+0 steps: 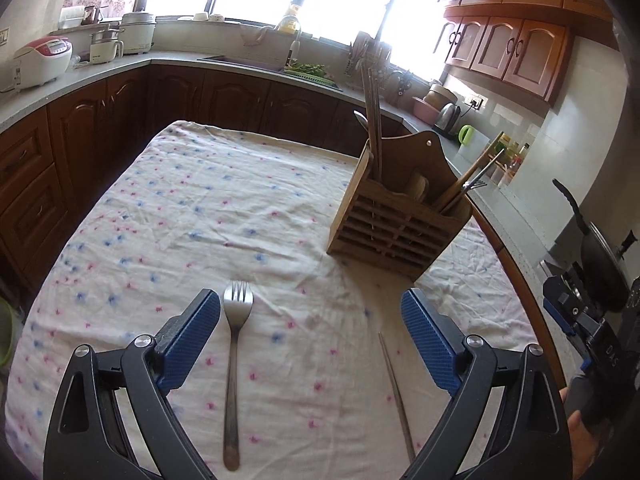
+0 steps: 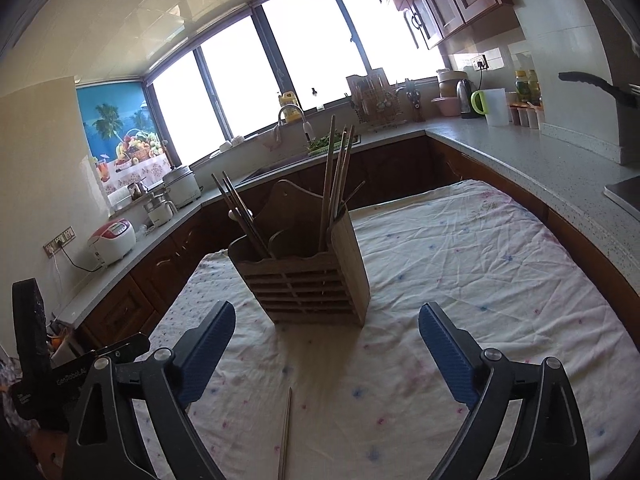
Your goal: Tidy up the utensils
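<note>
Both tongs stand wide and empty: left tongs (image 1: 311,312) above the fork (image 1: 236,320), right tongs (image 2: 326,330) facing the wooden caddy (image 2: 304,276). We judge the steel fork light, rigid and slippery; its thin handle lies flat on the soft cloth over the worktop (image 1: 180,208), so we would pinch it across mid-handle. A lone chopstick (image 1: 396,392), lighter still and apt to roll, lies just beside it. Nothing blocks either, though the sticks already leaning in the caddy crowd its compartments.
</note>
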The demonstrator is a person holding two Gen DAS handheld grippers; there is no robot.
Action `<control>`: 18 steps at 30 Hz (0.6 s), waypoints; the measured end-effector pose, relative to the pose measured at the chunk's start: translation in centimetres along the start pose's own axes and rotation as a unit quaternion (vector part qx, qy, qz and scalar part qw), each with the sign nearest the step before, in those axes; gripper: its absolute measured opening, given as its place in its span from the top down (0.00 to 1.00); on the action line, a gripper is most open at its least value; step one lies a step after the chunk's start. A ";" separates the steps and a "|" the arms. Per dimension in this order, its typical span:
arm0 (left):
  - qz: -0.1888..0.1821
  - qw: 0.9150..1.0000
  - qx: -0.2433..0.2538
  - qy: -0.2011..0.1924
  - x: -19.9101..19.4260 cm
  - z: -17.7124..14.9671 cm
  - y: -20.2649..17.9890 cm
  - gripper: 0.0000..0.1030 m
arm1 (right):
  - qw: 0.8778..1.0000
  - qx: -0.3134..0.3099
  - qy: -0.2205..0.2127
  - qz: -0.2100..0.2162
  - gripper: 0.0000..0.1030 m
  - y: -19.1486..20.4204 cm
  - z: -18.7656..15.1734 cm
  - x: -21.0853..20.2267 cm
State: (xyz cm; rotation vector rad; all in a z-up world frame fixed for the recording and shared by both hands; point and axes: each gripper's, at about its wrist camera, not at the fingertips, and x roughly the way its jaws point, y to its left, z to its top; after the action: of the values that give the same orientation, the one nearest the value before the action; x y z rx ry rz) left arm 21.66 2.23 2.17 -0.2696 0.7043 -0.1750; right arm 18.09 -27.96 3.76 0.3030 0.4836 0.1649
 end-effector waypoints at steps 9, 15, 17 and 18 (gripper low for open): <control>0.013 1.000 0.005 -0.011 -2.3 -3.5 0.4 0.09 | 1.000 -0.015 0.005 0.004 0.08 0.6 -3.9 -2.3; 0.014 0.996 0.049 -0.071 -6.1 -5.3 -1.0 0.08 | 0.998 -0.058 -0.023 0.005 0.05 2.2 -4.8 -5.2; 0.019 0.992 0.065 -0.103 -8.0 -5.8 -1.4 0.02 | 0.996 -0.081 -0.048 -0.001 0.01 3.0 -4.9 -7.0; 0.024 0.990 0.070 -0.120 -8.9 -6.0 -1.6 0.00 | 0.994 -0.093 -0.065 -0.003 0.00 3.5 -5.0 -8.1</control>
State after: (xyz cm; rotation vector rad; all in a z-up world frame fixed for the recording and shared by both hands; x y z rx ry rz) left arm 10.95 1.80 3.75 -0.1360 0.4562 -0.1430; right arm 8.37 -25.30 4.15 0.1290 0.3367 0.1811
